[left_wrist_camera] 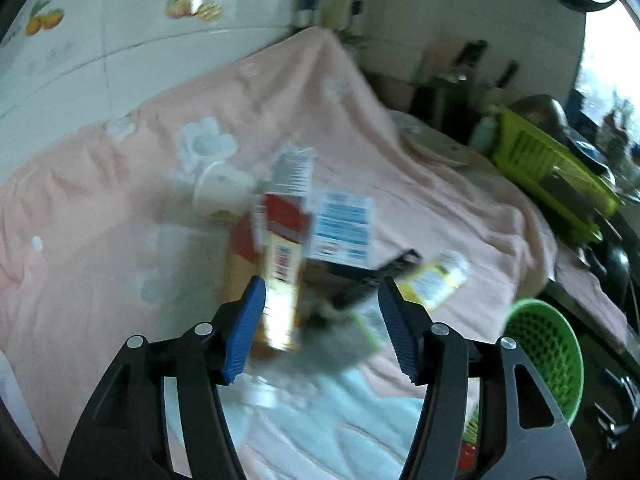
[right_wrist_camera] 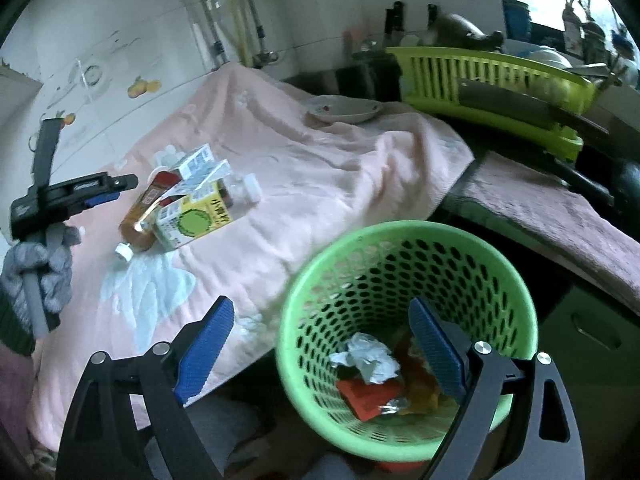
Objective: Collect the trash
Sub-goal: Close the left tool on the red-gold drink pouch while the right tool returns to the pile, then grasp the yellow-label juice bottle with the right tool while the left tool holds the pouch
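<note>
Landmark: green mesh basket [right_wrist_camera: 408,320], standing off the near edge of the pink cloth [right_wrist_camera: 320,168]; it holds crumpled paper [right_wrist_camera: 366,358] and red and yellow wrappers. Remaining trash is a single pile on the cloth, well apart from the basket on its far left: brown bottle [right_wrist_camera: 140,216] lying on its side, green-and-yellow carton [right_wrist_camera: 192,220] touching it, a white-and-blue carton [right_wrist_camera: 196,166] behind, a paper cup [left_wrist_camera: 220,194] at the back. Left gripper [left_wrist_camera: 322,320] has its jaws spread, empty, poised over the pile; the bottle's near end lies just inside the left pad, contact not resolvable (left view blurred). Right gripper [right_wrist_camera: 320,344] also spread, empty, its right finger hanging above the basket's mouth. Judgement: step in hand is the left grasp. To do it well, centre the jaws across the bottle's width, not its length, take one item only, avoid snagging cloth, close firmly before lifting.
</note>
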Available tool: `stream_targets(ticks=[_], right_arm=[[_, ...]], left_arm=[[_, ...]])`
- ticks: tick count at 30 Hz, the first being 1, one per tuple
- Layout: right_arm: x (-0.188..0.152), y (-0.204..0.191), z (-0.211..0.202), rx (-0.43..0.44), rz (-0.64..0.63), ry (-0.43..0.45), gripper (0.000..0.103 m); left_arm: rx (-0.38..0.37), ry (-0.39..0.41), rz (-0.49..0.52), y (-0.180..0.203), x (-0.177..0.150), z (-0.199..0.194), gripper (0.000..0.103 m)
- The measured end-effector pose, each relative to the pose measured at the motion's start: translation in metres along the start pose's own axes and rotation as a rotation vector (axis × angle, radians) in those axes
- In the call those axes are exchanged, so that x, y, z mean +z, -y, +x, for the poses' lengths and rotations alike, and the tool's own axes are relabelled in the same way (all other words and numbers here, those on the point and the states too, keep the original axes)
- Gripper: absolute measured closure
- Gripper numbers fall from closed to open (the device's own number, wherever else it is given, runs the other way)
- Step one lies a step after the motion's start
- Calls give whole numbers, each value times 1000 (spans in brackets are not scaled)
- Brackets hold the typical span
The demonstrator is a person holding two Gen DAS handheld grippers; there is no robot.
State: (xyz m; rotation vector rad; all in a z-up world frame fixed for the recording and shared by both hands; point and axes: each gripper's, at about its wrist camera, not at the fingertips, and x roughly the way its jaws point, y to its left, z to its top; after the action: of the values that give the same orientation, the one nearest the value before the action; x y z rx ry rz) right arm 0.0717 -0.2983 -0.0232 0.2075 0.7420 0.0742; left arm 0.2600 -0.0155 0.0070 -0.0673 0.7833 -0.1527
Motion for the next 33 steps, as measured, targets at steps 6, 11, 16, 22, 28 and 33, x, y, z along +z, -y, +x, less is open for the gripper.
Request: stream_targets(ticks=[6, 11, 16, 22, 28, 33], right_arm=[[10, -19, 15, 29, -10, -22, 17], [20, -36, 26, 40, -38, -34, 17], [29, -48, 37, 45, -56, -45, 17], [39, -64, 49, 57, -79, -61, 17], [49, -80, 61, 76, -90, -91, 17], [59, -96, 77, 83, -98, -127, 17]], left_arm=[[-10, -74, -12, -21, 10, 30, 36], [-9, -122, -4, -26, 11, 53, 36], [-6, -141, 13, -30, 16, 65, 36], [-13, -168, 33, -36, 20, 75, 35], [-10, -195, 64, -39, 21, 89, 35], [-27, -193, 64, -45, 21, 98, 36]])
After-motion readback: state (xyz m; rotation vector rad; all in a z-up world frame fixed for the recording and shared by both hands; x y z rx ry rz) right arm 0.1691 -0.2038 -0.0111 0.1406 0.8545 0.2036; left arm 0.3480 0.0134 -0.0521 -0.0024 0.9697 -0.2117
